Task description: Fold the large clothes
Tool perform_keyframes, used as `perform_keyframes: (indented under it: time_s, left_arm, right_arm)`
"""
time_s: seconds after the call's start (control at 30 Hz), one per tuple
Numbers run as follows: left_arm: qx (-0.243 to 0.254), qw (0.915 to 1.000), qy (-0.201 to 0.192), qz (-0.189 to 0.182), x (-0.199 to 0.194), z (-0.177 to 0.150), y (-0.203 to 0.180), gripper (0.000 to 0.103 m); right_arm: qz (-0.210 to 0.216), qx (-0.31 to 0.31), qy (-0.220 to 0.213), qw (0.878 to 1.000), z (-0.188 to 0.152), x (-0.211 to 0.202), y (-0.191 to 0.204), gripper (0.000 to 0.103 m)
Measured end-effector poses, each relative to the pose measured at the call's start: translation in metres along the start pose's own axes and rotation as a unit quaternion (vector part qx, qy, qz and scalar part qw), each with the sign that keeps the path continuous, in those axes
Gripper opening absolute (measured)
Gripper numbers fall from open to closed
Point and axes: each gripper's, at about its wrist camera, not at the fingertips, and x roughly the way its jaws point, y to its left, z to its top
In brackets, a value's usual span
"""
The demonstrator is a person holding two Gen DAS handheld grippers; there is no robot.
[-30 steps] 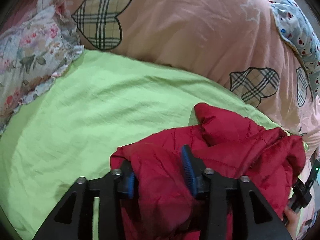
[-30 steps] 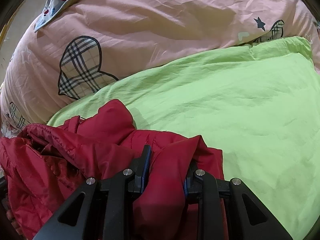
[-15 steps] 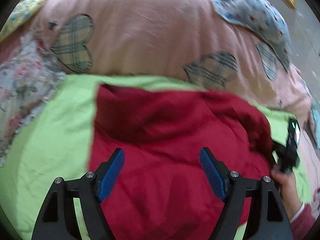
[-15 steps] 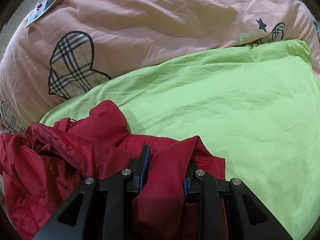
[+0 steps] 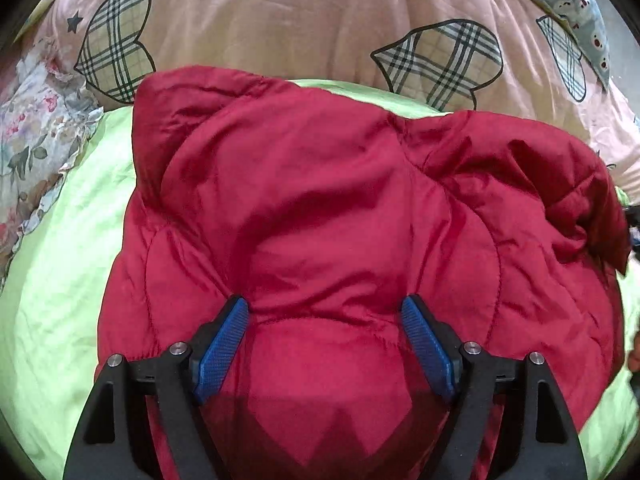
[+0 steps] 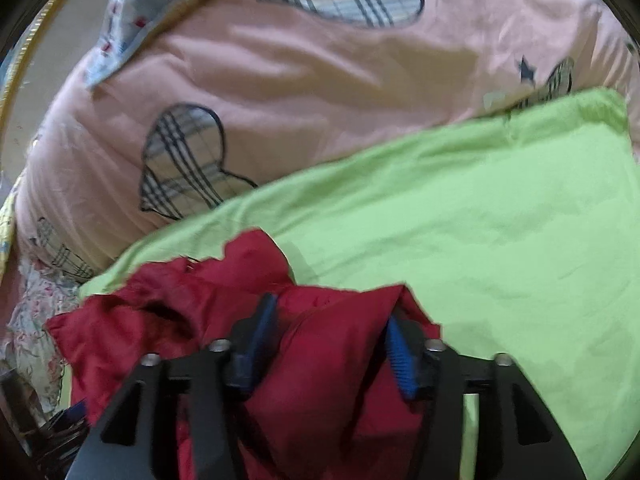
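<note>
Two hand-held grippers, both letting go. My left hand-held gripper (image 5: 324,322) stands wide over the red padded jacket (image 5: 340,208), pads apart with a puffed panel bulging between them but not pinched. My right hand-held gripper (image 6: 328,338) is opening; a fold of the same jacket sits between its pads, and with the blur I cannot tell whether the pads still touch it.

Jacket lies on the green sheet (image 5: 68,248) of the bed, spread back-up in the left view, its far edge just reaching the pink duvet with plaid hearts (image 5: 304,28).

Risks, as I judge them:
- Slippery quilted shell is springy; released, the fold may puff up and slide open.
- Right side is bunched and creased; it may drop in a heap, leaving the fold lopsided.
- Fabric could snag on a ridged pad as I pull away and drag the layer off line.

Against a second ago: left pads were clamped on a crumpled wad, jacket all heaped low; now it is laid out broad. Right jaws were narrow on the fold, now parting.
</note>
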Motion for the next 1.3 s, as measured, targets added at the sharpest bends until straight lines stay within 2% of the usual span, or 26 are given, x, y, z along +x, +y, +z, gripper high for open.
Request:
perform_keyframes:
  time_s: [0.1, 0.23, 0.4, 0.5, 0.6, 0.73, 0.9, 1.0, 1.1, 1.3]
  left_arm:
    - [-0.004, 1.0000, 0.001, 0.004, 0.003, 0.002, 0.002, 0.080]
    - [-0.003, 1.0000, 0.003, 0.009, 0.008, 0.003, 0.001, 0.081]
    - [-0.002, 0.9999, 0.005, 0.016, 0.012, 0.006, -0.002, 0.081]
    - [-0.008, 0.9999, 0.004, 0.010, 0.009, 0.009, -0.002, 0.081]
    - [-0.010, 0.9999, 0.003, -0.004, 0.000, 0.009, 0.003, 0.078]
    - [-0.012, 0.9997, -0.013, -0.020, -0.030, 0.001, 0.018, 0.076]
    - [-0.041, 0.9985, -0.034, -0.013, -0.057, -0.008, 0.046, 0.076]
    - [-0.054, 0.9983, -0.014, -0.018, -0.045, -0.006, 0.054, 0.075]
    - [-0.046, 0.9988, 0.006, -0.015, -0.023, -0.005, 0.050, 0.075]
    - [-0.055, 0.9983, 0.019, -0.012, 0.009, 0.005, 0.049, 0.079]
  right_arm:
    - [0.022, -0.022, -0.021, 0.999, 0.004, -0.033, 0.007, 0.070]
    - [0.050, -0.064, 0.004, 0.997, -0.009, -0.047, 0.021, 0.075]
    - [0.051, -0.113, 0.072, 0.990, -0.041, -0.018, 0.033, 0.076]
    - [0.030, -0.127, 0.112, 0.985, -0.055, 0.013, 0.036, 0.076]
    - [0.020, -0.130, 0.115, 0.985, -0.058, 0.029, 0.035, 0.081]
    - [0.021, -0.104, 0.119, 0.987, -0.052, 0.039, 0.030, 0.083]
    - [0.024, -0.094, 0.116, 0.989, -0.049, 0.043, 0.027, 0.083]
    - [0.021, -0.090, 0.114, 0.989, -0.052, 0.042, 0.025, 0.083]
    - [0.018, -0.087, 0.114, 0.989, -0.051, 0.042, 0.023, 0.084]
    - [0.017, -0.082, 0.107, 0.991, -0.052, 0.041, 0.025, 0.085]
